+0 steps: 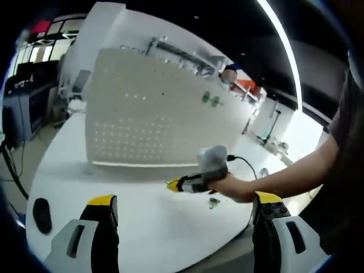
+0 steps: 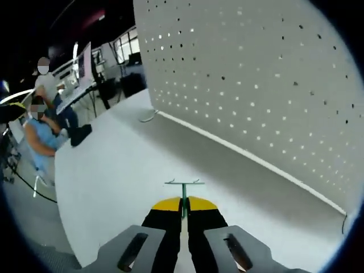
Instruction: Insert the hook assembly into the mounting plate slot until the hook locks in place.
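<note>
The right gripper (image 2: 183, 213) is clenched on the green hook assembly (image 2: 183, 193), whose thin stem rises from between the yellow-tipped jaws and ends in a short crossbar just ahead of them. The step in hand looks like the carry toward the mounting plate (image 2: 267, 85), the white perforated board standing upright ahead and to the right of this claw, well apart from the hook. The next move probably calls for lifting the hook to a chosen slot, squaring the crossbar to the board and pressing in until it catches. The left gripper (image 1: 185, 213) is released, its jaws spread wide with nothing between them, hovering over the white table (image 1: 142, 227). The left gripper view adds what the other lacks: the right gripper seen from outside in the person's hand (image 1: 230, 185), another green piece (image 1: 214, 202) lying on the table just below that hand, and two green hooks (image 1: 211, 100) already on the board.
</note>
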`<state>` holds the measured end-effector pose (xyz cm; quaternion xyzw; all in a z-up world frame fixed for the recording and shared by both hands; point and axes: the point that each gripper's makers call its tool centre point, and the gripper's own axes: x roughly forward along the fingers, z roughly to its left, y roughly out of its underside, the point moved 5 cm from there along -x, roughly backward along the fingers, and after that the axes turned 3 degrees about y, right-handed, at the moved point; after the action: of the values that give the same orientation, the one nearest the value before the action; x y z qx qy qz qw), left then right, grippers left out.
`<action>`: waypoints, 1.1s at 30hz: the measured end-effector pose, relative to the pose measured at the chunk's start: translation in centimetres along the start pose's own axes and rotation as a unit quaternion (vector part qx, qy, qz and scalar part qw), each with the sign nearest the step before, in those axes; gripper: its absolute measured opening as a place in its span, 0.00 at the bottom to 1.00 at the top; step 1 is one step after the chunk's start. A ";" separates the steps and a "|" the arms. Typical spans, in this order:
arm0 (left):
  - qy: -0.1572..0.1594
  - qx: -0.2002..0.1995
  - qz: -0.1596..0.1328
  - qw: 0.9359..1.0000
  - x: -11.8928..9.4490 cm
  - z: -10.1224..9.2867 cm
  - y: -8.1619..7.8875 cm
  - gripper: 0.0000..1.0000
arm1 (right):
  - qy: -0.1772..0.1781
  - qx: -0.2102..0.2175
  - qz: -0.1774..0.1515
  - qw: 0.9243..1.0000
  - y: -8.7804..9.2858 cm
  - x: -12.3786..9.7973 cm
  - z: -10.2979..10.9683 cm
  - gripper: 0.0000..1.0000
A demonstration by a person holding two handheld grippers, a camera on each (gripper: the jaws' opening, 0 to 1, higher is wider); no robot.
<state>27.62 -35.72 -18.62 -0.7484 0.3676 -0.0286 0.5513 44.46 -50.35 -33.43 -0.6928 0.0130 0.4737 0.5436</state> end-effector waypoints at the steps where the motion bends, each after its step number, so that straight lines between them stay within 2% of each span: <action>1: 0.002 0.002 0.001 1.000 0.0 -0.1 0.0 1.00 | 0.003 0.005 -0.004 1.000 -0.3 -0.2 -0.3 0.00; 7: 0.011 0.013 -0.002 1.000 0.0 -1.0 -0.3 1.00 | 0.017 0.017 -0.019 1.000 -1.3 -1.7 -1.4 0.00; 16: 0.018 0.025 -0.006 1.000 -0.3 -1.6 -0.5 1.00 | 0.026 0.023 -0.035 0.999 -1.5 -4.3 -1.8 0.01; 20: 0.022 0.029 -0.004 0.999 -0.3 -1.9 -0.3 1.00 | 0.034 0.040 -0.054 0.997 -1.6 -6.4 -2.2 0.01; 27: 0.033 0.039 0.003 0.999 -0.3 -2.4 0.1 1.00 | 0.026 0.081 -0.088 0.992 -1.7 -10.3 -1.9 0.01; 29: 0.037 0.042 0.005 0.998 -0.2 -2.6 0.1 1.00 | 0.030 0.075 -0.085 0.993 -1.2 -11.1 -1.7 0.01; 33: 0.044 0.047 0.006 0.998 -0.1 -2.9 0.2 1.00 | 0.025 0.091 -0.089 0.992 -0.4 -12.7 -0.9 0.01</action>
<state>26.15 -38.06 -17.58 -0.7173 0.3947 -0.0757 0.5692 38.28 -57.15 -24.67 -0.6505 0.0078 0.4033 0.6435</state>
